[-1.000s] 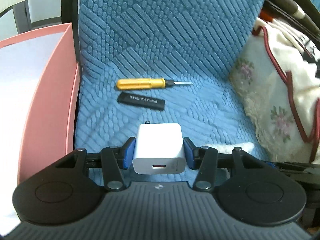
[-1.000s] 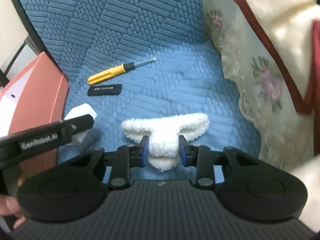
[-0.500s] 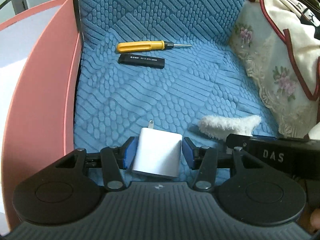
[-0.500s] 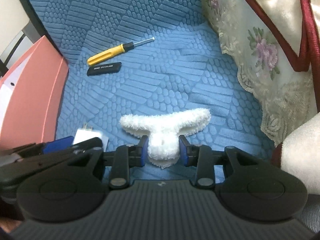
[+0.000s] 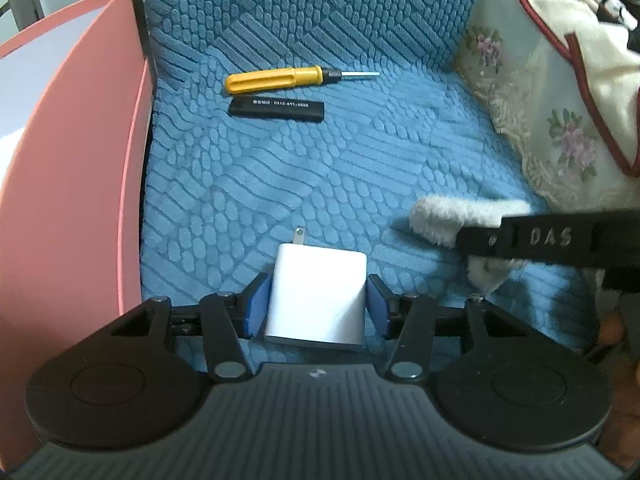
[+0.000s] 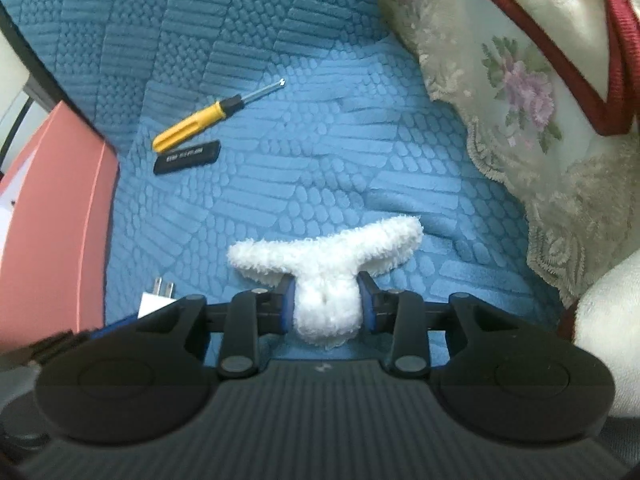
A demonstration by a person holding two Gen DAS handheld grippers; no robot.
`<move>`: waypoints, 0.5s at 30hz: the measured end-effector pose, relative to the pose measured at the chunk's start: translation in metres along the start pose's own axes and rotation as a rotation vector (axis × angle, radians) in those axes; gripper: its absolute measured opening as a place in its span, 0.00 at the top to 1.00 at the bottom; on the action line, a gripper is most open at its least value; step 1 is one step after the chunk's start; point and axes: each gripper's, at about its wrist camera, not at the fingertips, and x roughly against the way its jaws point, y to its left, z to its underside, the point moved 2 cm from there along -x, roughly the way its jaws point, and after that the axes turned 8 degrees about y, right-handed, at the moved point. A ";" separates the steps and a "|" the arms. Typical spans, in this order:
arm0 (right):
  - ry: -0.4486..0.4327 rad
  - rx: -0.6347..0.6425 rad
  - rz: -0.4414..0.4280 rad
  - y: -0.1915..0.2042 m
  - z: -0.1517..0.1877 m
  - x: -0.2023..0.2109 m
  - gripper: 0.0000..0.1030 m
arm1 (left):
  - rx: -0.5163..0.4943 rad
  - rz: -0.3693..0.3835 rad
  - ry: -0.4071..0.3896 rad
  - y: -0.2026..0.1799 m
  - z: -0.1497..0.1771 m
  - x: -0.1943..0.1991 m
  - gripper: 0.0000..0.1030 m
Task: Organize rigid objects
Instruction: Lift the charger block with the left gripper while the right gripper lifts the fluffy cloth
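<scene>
My left gripper is shut on a white charger plug, its prongs pointing away, low over the blue textured cushion. My right gripper is shut on a white fluffy piece whose two arms spread over the cushion. Farther back lie a yellow-handled screwdriver and a black stick with white print, side by side; both also show in the right wrist view, the screwdriver and the black stick. The charger's prongs peek out at the left there.
A pink box stands against the cushion's left edge. A floral, lace-edged cream cloth with dark red trim covers the right side. The right gripper's black body crosses the left view at right.
The left gripper came down and forward with the charger, tilting its front face out of sight; the screwdriver and black stick look nearer. The right gripper kept its hold on the fluffy piece.
</scene>
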 end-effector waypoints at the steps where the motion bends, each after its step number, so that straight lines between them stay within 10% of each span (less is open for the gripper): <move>1: -0.004 0.004 0.004 0.001 0.000 0.000 0.66 | -0.005 -0.006 0.000 -0.001 0.000 -0.002 0.45; 15: -0.026 0.016 0.005 0.003 0.001 0.004 0.66 | 0.038 -0.031 -0.039 0.002 -0.001 0.002 0.45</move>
